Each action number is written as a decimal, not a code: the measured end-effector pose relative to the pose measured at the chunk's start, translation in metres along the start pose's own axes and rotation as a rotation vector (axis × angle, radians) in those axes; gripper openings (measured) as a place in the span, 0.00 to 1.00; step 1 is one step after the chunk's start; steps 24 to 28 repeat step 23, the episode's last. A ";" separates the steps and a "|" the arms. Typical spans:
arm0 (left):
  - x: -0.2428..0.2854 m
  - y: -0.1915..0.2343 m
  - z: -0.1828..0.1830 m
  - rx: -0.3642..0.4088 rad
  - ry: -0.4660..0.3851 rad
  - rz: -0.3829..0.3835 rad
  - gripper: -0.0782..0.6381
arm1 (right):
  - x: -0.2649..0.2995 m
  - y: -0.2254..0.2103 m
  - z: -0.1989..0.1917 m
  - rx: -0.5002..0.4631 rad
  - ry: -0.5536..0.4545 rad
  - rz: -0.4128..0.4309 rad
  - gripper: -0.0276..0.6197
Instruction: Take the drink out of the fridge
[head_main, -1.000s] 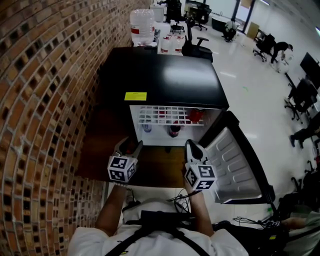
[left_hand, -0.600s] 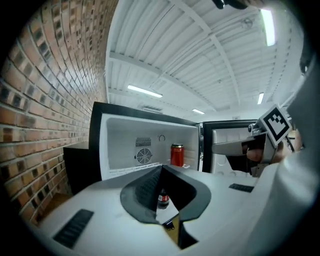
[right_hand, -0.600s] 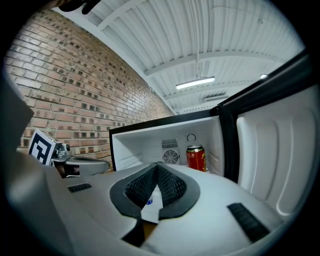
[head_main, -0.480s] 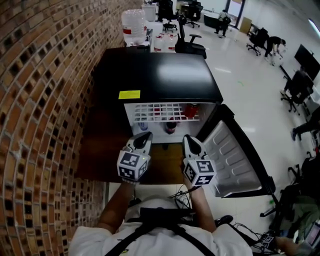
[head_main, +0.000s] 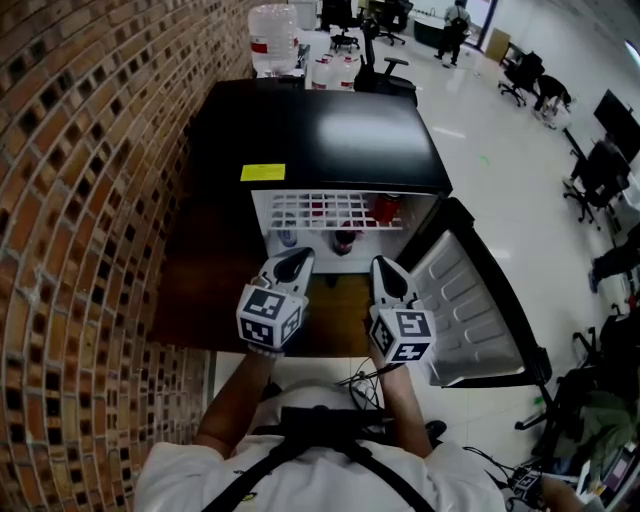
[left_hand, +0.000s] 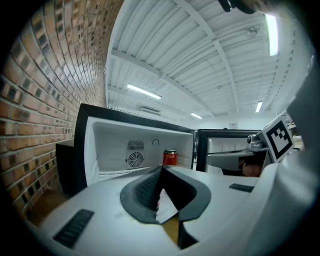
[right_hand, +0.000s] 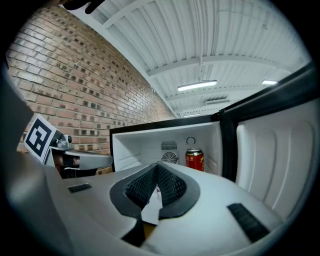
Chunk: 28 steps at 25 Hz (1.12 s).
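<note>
Red drink can (right_hand: 194, 159) upright inside the open fridge (head_main: 330, 140)

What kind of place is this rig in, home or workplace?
Looks like an open-plan office or lab, not a home: rolling office chairs on a glossy floor, big water jugs behind the mini fridge, and a brick wall beside it.

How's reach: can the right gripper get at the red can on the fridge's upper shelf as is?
Probably yes. The fridge door is wide open and the red can sits straight ahead of the right gripper, nothing between. Its jaws are shut and must open first.
</note>
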<state>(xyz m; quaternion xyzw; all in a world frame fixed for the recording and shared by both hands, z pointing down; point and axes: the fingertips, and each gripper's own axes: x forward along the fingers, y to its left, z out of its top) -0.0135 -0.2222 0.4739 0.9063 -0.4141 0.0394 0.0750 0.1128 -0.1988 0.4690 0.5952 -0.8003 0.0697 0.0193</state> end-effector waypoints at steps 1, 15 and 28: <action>0.000 0.001 -0.001 -0.003 0.000 0.002 0.11 | 0.000 0.000 -0.001 0.000 0.004 0.001 0.07; -0.001 0.003 -0.011 -0.027 0.012 0.004 0.11 | 0.005 0.004 -0.006 -0.010 0.025 0.010 0.06; -0.004 0.006 -0.012 -0.037 0.017 0.010 0.11 | 0.006 0.006 -0.004 -0.013 0.025 0.007 0.07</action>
